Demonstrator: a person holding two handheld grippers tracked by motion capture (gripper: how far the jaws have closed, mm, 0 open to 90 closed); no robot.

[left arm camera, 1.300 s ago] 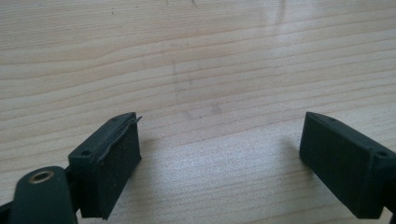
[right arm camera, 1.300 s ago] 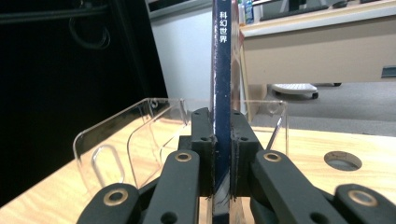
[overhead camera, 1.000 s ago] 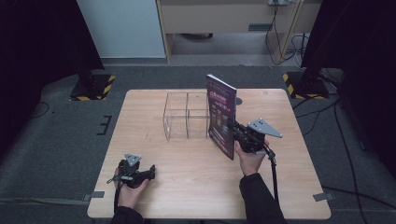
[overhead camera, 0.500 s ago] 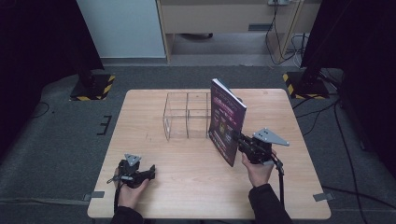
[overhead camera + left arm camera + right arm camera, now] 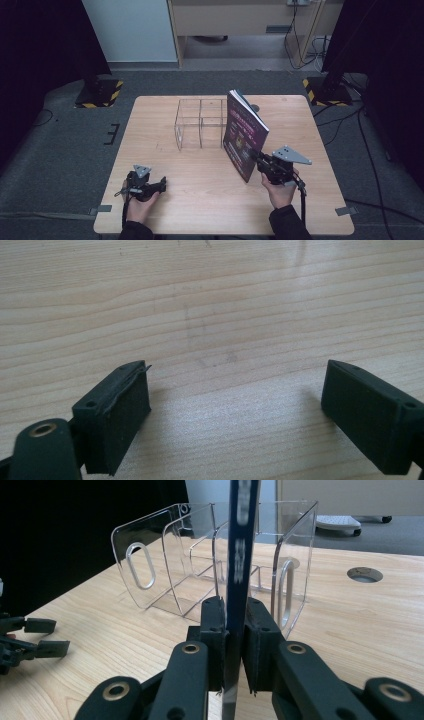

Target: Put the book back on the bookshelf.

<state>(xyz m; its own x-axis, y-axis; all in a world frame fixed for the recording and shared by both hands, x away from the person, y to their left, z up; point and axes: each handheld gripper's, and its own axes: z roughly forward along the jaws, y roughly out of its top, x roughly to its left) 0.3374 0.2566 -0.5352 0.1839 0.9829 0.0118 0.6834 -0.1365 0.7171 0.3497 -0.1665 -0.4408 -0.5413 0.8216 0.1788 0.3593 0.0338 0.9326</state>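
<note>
Two hands at one pale wooden table [image 5: 200,200], light grain, square top, standing on grey carpet. High view: dark curtains at both sides, yellow-black striped stand feet [image 5: 97,95] at the far corners, a white panel and a wooden cabinet behind. A clear plastic organizer [image 5: 200,125] with thin upright dividers sits at mid-table. Just right of it a magazine [image 5: 243,135] stands on its lower edge, tilted, dark purple glossy cover with pink print, thin and flat, its far edge beside the organizer. The right gripper [image 5: 257,159] pinches the magazine's near lower corner; a grey three-cornered plate sits on top of it. The left gripper [image 5: 159,186] rests near the table's front left, well apart from the magazine.

Left gripper view: bare wood grain, faint scuffs, two black blocky jaws spread wide with nothing between them.

Right gripper view: black jaws pressed together on the magazine's [image 5: 239,580] thin dark blue edge, which runs straight up the frame. Behind it is the organizer [image 5: 165,565], transparent, with rounded corners and oval cut-out handles. A round cable hole [image 5: 365,574] is in the tabletop at the right. The left gripper [image 5: 30,637] is at the far left.
</note>
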